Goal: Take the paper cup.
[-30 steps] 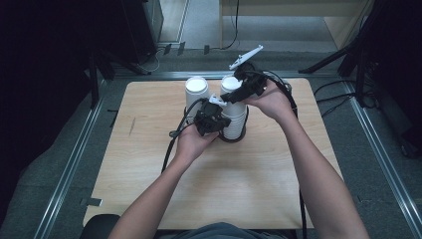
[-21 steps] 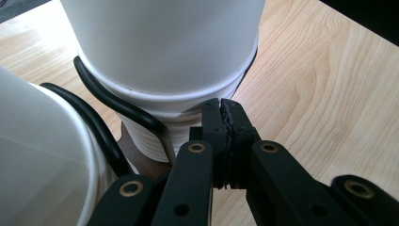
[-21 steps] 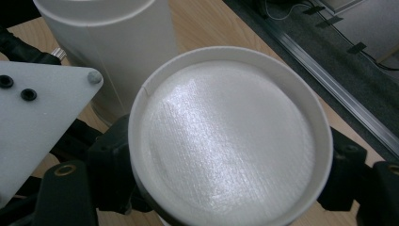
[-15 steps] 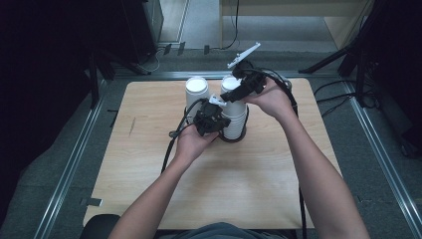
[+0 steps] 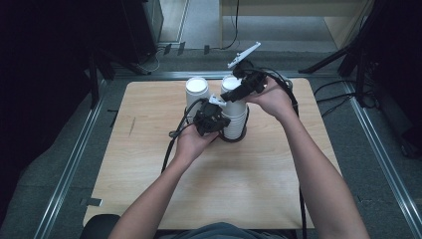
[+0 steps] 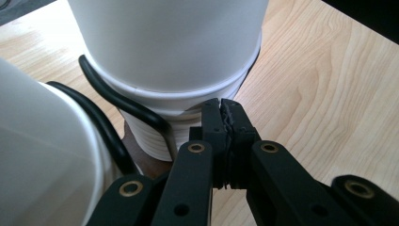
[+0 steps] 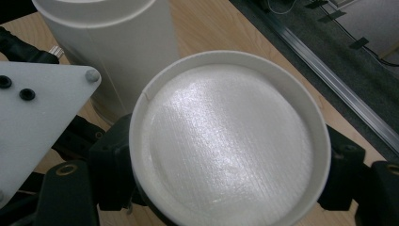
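The clenched left gripper [image 6: 225, 123] braces the tall white nested stack of upturned paper cups [image 5: 234, 119]. Just behind it stands 1 separated white cup [image 5: 197, 92]. The right gripper [image 5: 236, 93], jaws just closing, grasps the stack's top cup [image 7: 228, 136], not yet lifted.

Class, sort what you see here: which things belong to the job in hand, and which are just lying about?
In the job:
- stack of upside-down white cups
- top cup, between the right gripper's jaws
- left gripper, shut, low by the stack

Lying about:
- second white cup stack
- wooden table
- floor cables
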Available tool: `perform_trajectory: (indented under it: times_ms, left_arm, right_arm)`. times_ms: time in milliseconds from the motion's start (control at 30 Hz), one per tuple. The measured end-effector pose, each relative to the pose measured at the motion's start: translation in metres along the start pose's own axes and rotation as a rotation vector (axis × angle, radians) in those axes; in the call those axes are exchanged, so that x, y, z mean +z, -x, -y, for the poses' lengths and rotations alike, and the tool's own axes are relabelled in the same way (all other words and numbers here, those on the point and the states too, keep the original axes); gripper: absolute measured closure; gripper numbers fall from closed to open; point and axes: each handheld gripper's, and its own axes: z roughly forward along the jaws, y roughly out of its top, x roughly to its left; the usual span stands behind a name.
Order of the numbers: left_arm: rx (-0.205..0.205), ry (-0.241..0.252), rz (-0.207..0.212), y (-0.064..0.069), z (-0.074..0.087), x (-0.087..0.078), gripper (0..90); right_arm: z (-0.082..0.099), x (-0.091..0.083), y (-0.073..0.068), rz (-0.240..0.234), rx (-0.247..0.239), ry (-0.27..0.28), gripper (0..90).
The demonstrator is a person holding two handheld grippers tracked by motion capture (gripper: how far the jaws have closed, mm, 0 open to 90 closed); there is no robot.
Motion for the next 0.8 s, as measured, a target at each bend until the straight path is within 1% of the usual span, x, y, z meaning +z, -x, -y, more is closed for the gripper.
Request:
perform_trajectory:
  times_ms: [167,433,667,800]
  left_arm:
    - [0.006,-0.001,-0.006,0.0007,-0.0002,0.0001,89.3]
    - [0.004,-0.003,-0.004,0.0006,-0.0005,0.0,89.3]
    - [0.005,-0.007,-0.003,0.0005,-0.001,-0.0002,89.0]
    - [0.004,-0.009,-0.004,0.0005,-0.001,-0.0002,89.0]
  right_arm:
    - [-0.0004,-0.0007,-0.0001,0.003,0.003,-0.006,23.7]
    - [-0.0013,-0.0013,-0.0013,0.013,0.015,-0.01,23.9]
    - [-0.0041,-0.0018,-0.0018,0.017,0.013,-0.024,24.1]
    - [-0.0061,-0.0043,-0.0028,0.027,0.014,-0.019,24.9]
